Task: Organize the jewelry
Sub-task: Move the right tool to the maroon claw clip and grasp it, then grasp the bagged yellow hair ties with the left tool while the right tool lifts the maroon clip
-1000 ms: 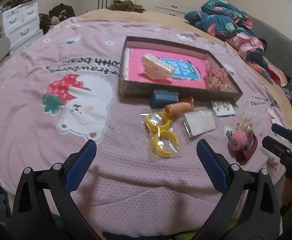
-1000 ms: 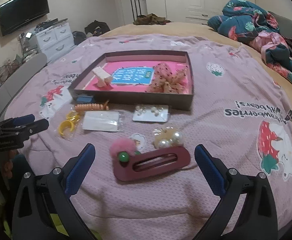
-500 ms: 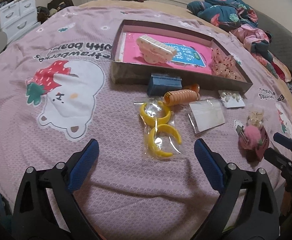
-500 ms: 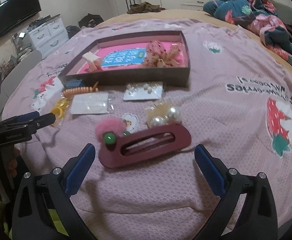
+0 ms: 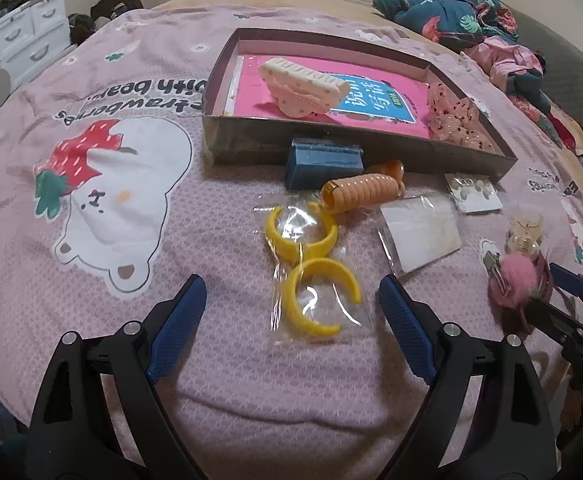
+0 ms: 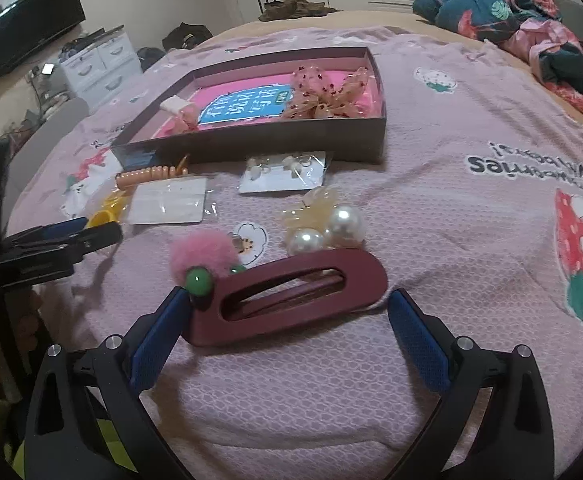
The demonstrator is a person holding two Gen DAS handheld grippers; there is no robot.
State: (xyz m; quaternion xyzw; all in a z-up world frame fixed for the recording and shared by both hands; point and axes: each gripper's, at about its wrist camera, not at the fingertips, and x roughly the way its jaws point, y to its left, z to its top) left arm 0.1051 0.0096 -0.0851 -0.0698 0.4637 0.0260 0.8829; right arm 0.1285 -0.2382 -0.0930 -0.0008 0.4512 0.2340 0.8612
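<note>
A shallow brown box (image 5: pixel 251 146) with a pink lining lies on the pink bedspread; it also shows in the right wrist view (image 6: pixel 291 142). It holds a cream hair claw (image 5: pixel 303 88) and a sheer pink bow (image 6: pixel 323 94). My left gripper (image 5: pixel 293 314) is open, its fingers either side of a bag of yellow hoops (image 5: pixel 313 276). My right gripper (image 6: pixel 289 322) is open around a maroon hair clip (image 6: pixel 291 294), beside a pink pom-pom (image 6: pixel 203 254) and a pearl clip (image 6: pixel 325 226).
In front of the box lie a blue block (image 5: pixel 323 160), an orange coil tie (image 5: pixel 361 192), a white card in plastic (image 5: pixel 421 232) and an earring card (image 6: pixel 285 168). Crumpled bedding (image 6: pixel 531 24) sits far right; white drawers (image 6: pixel 99 60) stand far left.
Both grippers have moved forward and lower toward the bed. The yellow hoops now lie between the left fingers, and the maroon clip between the right fingers. Both stay open.
</note>
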